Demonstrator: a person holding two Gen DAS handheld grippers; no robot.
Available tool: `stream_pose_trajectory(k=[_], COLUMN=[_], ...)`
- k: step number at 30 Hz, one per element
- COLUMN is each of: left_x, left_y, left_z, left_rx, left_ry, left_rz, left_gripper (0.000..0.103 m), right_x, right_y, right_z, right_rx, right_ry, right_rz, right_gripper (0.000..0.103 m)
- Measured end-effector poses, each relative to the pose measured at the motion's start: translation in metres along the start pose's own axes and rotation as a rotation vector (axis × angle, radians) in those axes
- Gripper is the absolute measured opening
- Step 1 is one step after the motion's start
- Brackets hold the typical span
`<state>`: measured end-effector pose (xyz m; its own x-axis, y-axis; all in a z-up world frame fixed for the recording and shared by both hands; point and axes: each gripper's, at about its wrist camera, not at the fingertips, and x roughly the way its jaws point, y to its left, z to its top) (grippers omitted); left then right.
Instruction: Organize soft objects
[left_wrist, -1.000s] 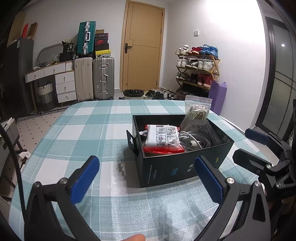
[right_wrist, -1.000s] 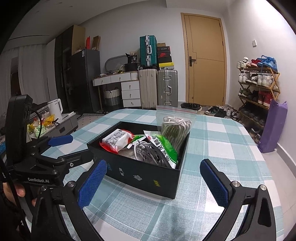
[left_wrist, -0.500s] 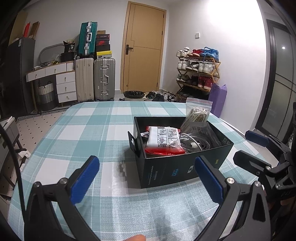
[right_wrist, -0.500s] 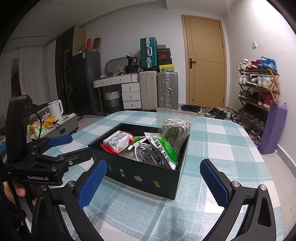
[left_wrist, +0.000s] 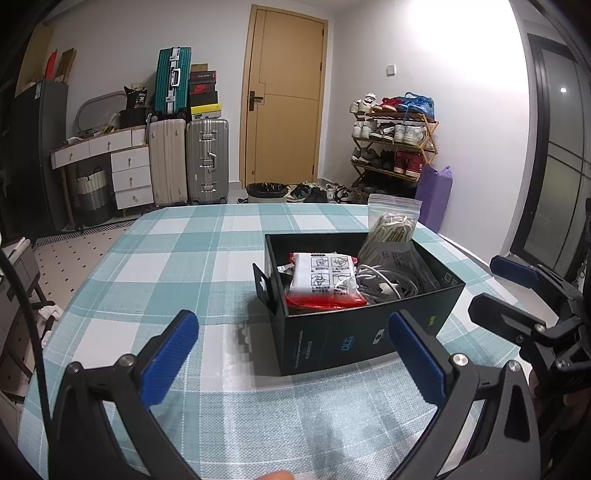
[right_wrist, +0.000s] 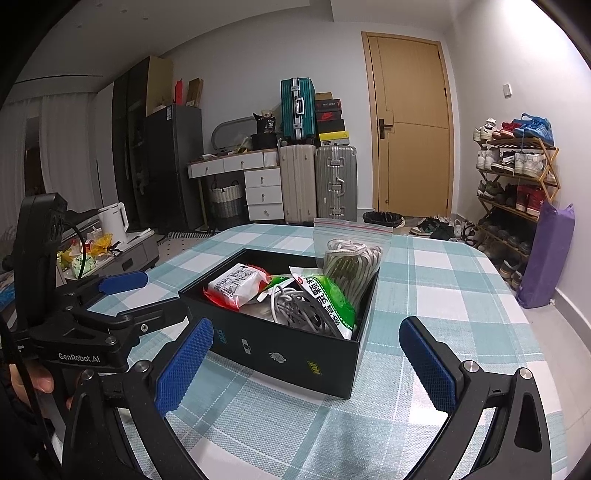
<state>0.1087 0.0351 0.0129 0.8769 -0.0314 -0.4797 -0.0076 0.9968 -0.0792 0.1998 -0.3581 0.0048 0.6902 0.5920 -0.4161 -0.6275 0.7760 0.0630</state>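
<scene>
I see a black box (left_wrist: 364, 321) on the worktop (left_wrist: 177, 266), and the soft things are all in it. There is a red and white pack (left_wrist: 324, 282), a bundle of grey cord (left_wrist: 384, 284), a green pack (right_wrist: 327, 299) and a clear bag of rope (right_wrist: 351, 254) that stands up at the far end, leaning on the box wall.

My left gripper (left_wrist: 291, 354) has its jaws wide apart with nothing between them. My right gripper (right_wrist: 306, 362) is the same, jaws wide apart and empty. Both hang just above the worktop, near the box but not touching it.

From the left gripper, the box lies ahead and a bit to the right. Its near corner sits between my two left fingers (left_wrist: 168, 358). The red and white pack is at the end nearest this gripper, so the left one is closer to it. The pack's long side points away from me, so I think my jaws would close across its short side.

From the right gripper, the box is ahead, with its long side running from near right to far left. The green pack and the rope bag are nearer this side.

I think the box looks full, so the job seems close to done. I cannot tell if anything soft is left outside the box.
</scene>
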Motion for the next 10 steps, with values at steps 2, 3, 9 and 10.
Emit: stream_pose_trajectory(k=[2,3,9,10], left_x=[0.0002,-0.0002,-0.0011,-0.0011], left_y=[-0.0011,-0.0017,-0.0025,-0.0025], left_z=[-0.0001,-0.0003,-0.0004,-0.0003], left_rx=[0.005,0.008,0.013,0.011], left_ry=[0.000,-0.002,-0.007,-0.007], left_rz=[0.001,-0.001,-0.002,-0.001], left_gripper=[0.103,0.103,0.103,0.103], right_x=[-0.0003,0.0000,-0.0003,0.0000], right_y=[-0.0004,-0.0004,-0.0007,-0.0005], right_z=[0.0000,0.0000,-0.0001,-0.0001], right_rx=[0.003,0.003,0.003,0.003], right_ry=[-0.001,0.000,0.000,0.000], right_rz=[0.001,0.001,0.001,0.000], right_gripper=[0.103,0.103,0.103,0.103])
